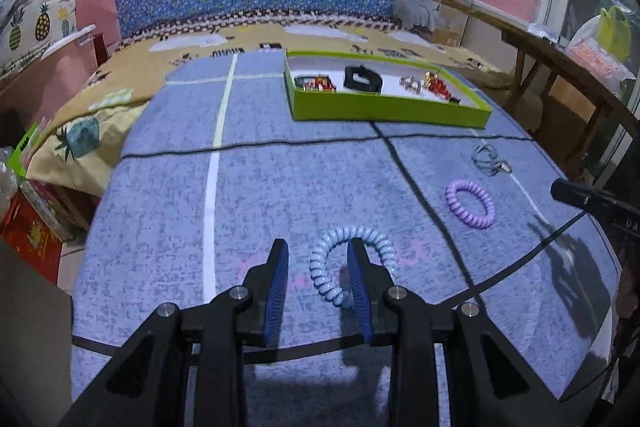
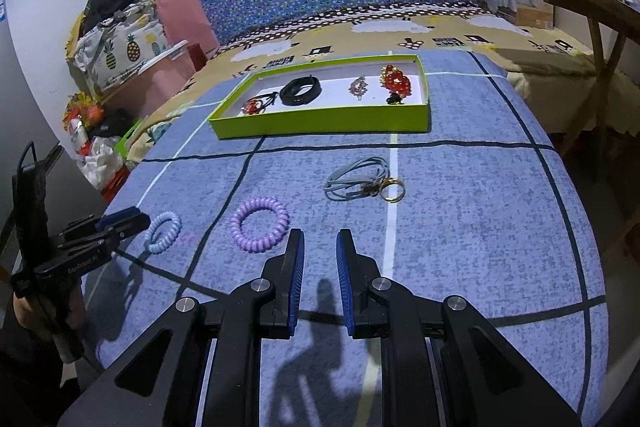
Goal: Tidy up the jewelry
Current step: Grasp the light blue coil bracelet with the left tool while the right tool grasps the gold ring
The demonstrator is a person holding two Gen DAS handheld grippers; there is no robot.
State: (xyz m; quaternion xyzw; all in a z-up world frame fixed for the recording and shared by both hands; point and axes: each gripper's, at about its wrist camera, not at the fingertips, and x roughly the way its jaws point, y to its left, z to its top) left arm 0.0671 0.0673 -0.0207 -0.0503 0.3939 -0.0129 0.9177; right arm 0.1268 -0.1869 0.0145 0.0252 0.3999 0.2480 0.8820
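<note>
A: Left gripper [image 1: 318, 259], state? Right-hand finger [image 1: 358, 267] sits inside the loop of the pale blue coil band [image 1: 352, 267]; left-hand finger outside it, at 9 o'clock. Jaws spread wide, nothing pinched yet. Whether the inner pad touches the coil, cannot tell

B: So the near-left arc of the band lies between the two pads. Band lies flat on the blue cloth [image 1: 160, 227], loop axis vertical. Closing should catch that arc, judging from this

A: Right gripper [image 2: 320, 251]?

B: Jaws partly open, a narrow gap, holding nothing. It hovers over bare cloth. Purple coil band [image 2: 259, 225] at its 10 o'clock, just beside the left-hand fingertip, not touching. Grey cord bracelet with gold ring [image 2: 362, 181] at 12 to 1 o'clock, farther out

A: Target?

B: Green tray [image 2: 320, 121] at 12 o'clock from both grippers, well apart. Already holds a black band [image 2: 300, 91], red beads [image 2: 396, 83], other small pieces

A: Left is nearer the blue band, right nearer the purple. Risk: springy coil may slip off one pad
</note>
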